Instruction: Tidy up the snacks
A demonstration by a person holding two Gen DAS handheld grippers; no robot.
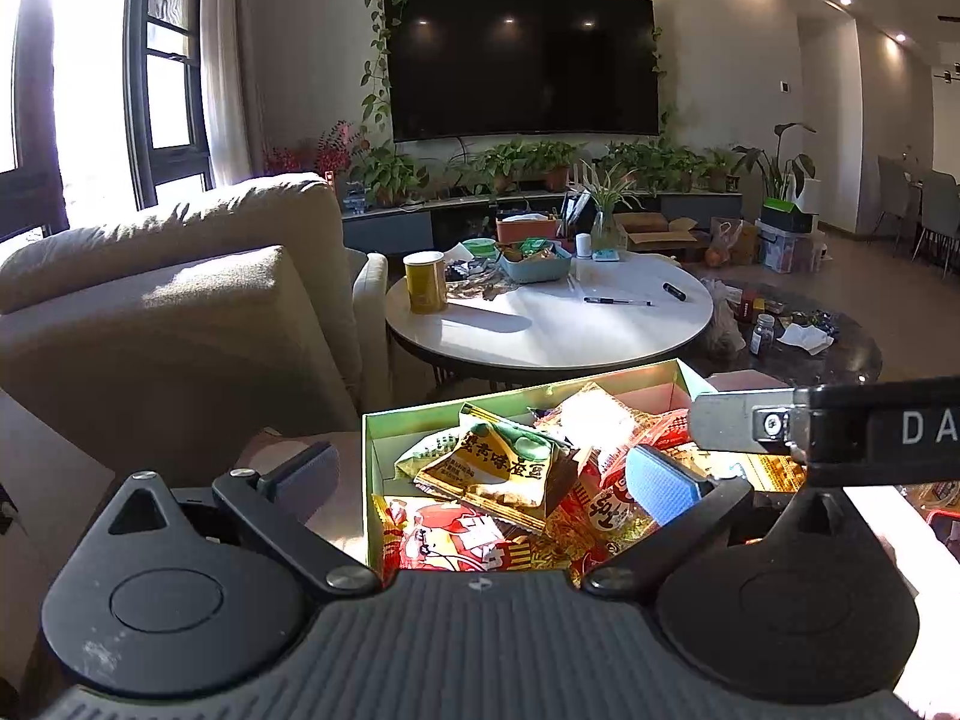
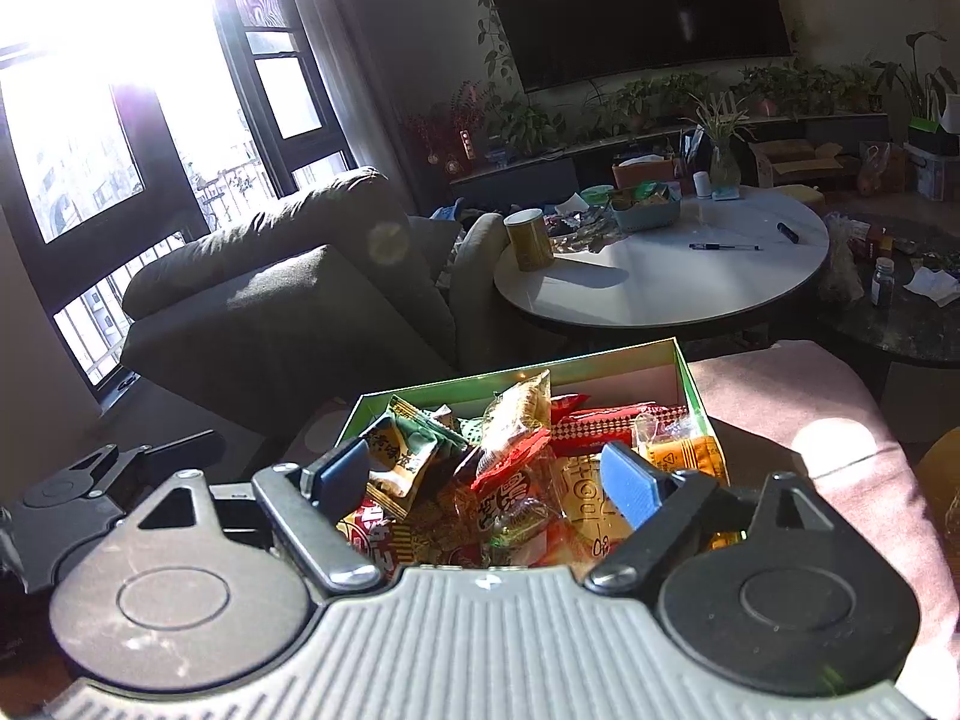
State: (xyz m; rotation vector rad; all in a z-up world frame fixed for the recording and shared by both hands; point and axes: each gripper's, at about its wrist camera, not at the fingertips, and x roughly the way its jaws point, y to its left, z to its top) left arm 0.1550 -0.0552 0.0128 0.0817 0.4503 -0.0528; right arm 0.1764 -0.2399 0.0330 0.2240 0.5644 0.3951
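A green box (image 1: 375, 462) brims with crinkled yellow, red and orange snack packets (image 2: 516, 480), while the left gripper (image 1: 480, 480) and right gripper (image 2: 486, 474) hover above it, spread wide, holding nothing.

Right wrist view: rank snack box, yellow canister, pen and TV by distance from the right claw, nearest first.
1. Snack box: directly under the open right claw, packets between its fingers.
2. Yellow canister: near left edge of the round white table.
3. Pen: farther back on the table, right of centre.
4. TV: on the far wall.

Black grippers (image 1: 480, 480), blue ribbed pads (image 2: 624, 483)
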